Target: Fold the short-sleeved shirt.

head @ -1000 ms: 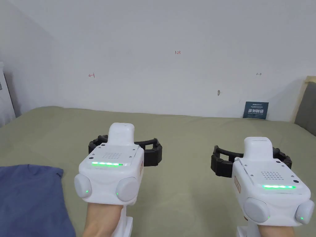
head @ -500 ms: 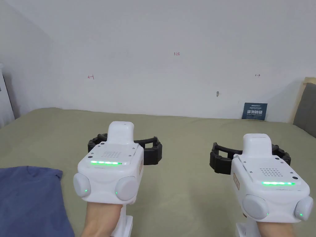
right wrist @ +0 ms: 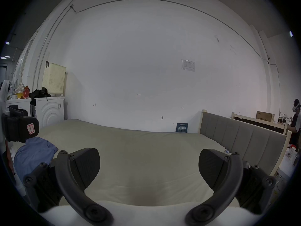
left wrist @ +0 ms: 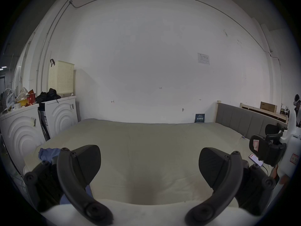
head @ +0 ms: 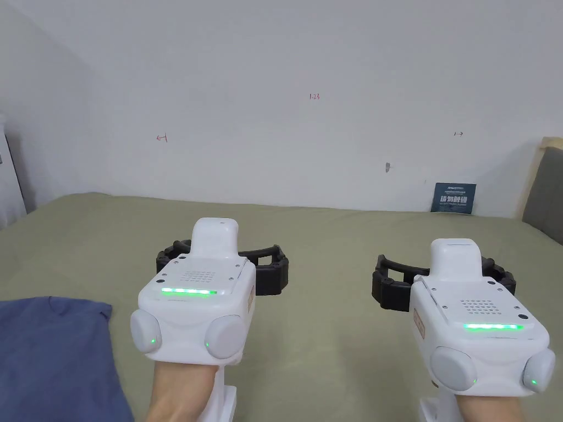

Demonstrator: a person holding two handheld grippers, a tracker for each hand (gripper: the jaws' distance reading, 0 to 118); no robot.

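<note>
A blue short-sleeved shirt (head: 52, 357) lies in a heap at the near left corner of the olive bed (head: 330, 242), also seen as the blue shirt (right wrist: 34, 153) in the right gripper view. My left gripper (head: 222, 262) hovers above the bed's middle, to the right of the shirt, jaws wide apart and holding nothing. My right gripper (head: 444, 277) hovers farther right at about the same height, also open and holding nothing. In each gripper view, the left gripper (left wrist: 149, 162) and right gripper (right wrist: 149, 164) show only bed sheet between the jaws.
A white wall rises behind the bed, with a small dark card (head: 454, 198) leaning on it. A grey headboard (right wrist: 241, 136) bounds the right side. White machines (left wrist: 60, 113) and a cream basket (left wrist: 61, 77) stand at the left. A phone (left wrist: 255, 159) lies on the bed's right edge.
The right gripper has drifted slightly up and left. The left gripper and the shirt have stayed as they were.
</note>
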